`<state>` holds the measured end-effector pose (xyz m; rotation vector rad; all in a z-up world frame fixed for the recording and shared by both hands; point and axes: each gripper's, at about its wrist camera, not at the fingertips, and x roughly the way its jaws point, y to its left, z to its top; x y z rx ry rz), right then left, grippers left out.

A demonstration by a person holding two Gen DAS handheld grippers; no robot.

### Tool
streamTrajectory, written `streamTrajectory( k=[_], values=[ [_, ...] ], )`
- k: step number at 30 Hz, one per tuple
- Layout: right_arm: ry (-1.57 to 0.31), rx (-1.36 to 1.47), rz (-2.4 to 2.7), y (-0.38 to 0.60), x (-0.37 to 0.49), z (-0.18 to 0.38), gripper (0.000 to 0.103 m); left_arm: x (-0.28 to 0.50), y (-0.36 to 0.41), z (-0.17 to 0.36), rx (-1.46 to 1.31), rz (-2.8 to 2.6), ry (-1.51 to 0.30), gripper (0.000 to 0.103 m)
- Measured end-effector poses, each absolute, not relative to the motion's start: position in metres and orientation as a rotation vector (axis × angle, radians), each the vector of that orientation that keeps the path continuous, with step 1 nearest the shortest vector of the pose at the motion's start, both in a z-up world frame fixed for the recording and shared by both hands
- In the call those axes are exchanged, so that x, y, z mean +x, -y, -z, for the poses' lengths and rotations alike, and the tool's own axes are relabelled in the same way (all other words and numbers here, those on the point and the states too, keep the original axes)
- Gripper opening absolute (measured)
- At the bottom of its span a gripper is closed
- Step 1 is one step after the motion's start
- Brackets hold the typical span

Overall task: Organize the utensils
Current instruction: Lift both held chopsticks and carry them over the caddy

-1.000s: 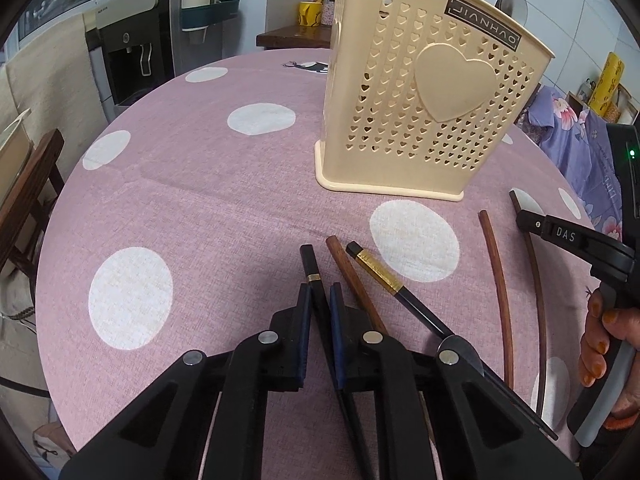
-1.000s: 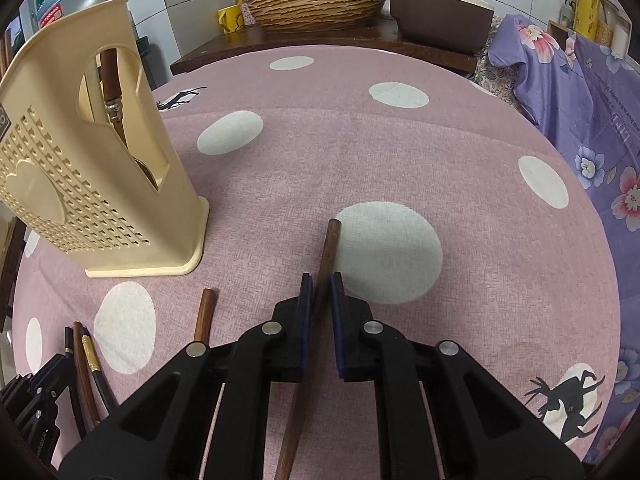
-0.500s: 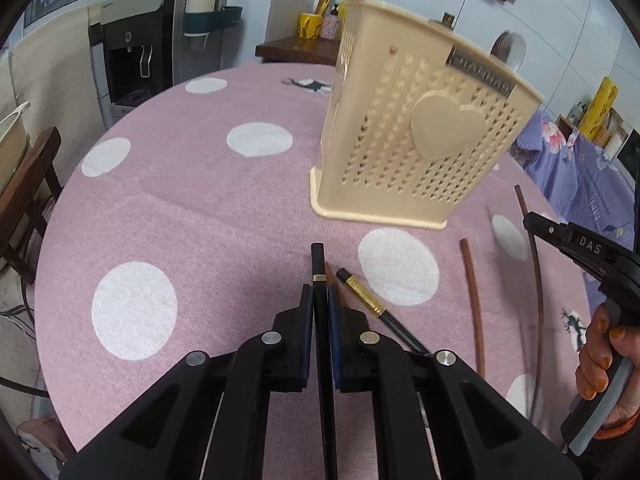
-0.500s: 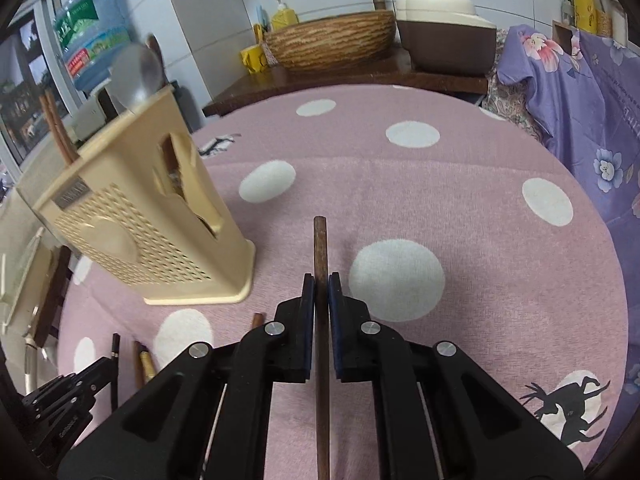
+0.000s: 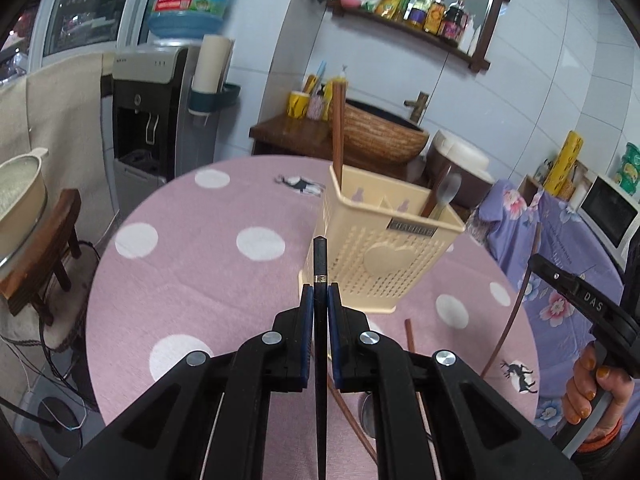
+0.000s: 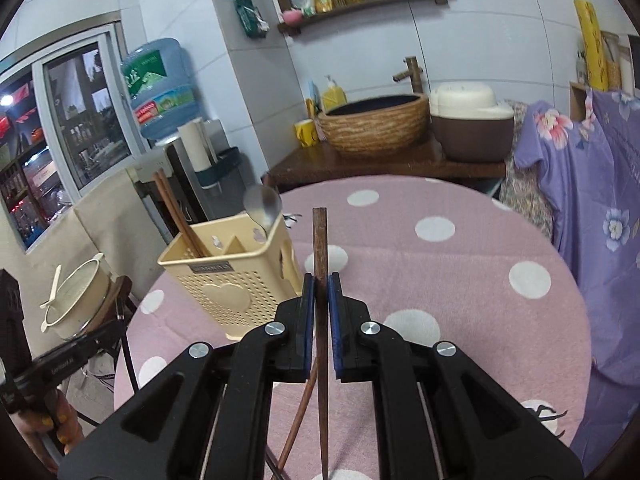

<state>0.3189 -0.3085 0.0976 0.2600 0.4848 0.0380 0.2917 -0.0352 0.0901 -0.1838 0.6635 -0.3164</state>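
Right tongs point(image 5: 576, 292): white letters "DAS" on the black arm. Holder point(image 5: 384, 256): dark nameplate, lettering too blurred to read. Water bottle point(image 5: 188, 0): red band with white digits, possibly "400", unclear.

white tiled walls point(image 6: 480, 60), a wooden wall shelf point(image 5: 420, 36) of bottles, a water dispenser point(image 5: 160, 96) and a window point(image 6: 72, 120)
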Motion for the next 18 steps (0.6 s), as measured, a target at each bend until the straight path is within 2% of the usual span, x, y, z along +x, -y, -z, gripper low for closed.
streamTrajectory(
  k=[5, 18],
  values=[
    [-0.436, 0.214, -0.072, 0.3, 0.303, -0.117, 0.008, 0.284, 0.03, -0.11, -0.176, 0.316, -0.601, 0.008],
    [-0.436, 0.194, -0.089, 0.296, 0.3, -0.125, 0.008, 0.281, 0.021, -0.12, -0.184, 0.317, -0.577, 0.008]
  ],
)
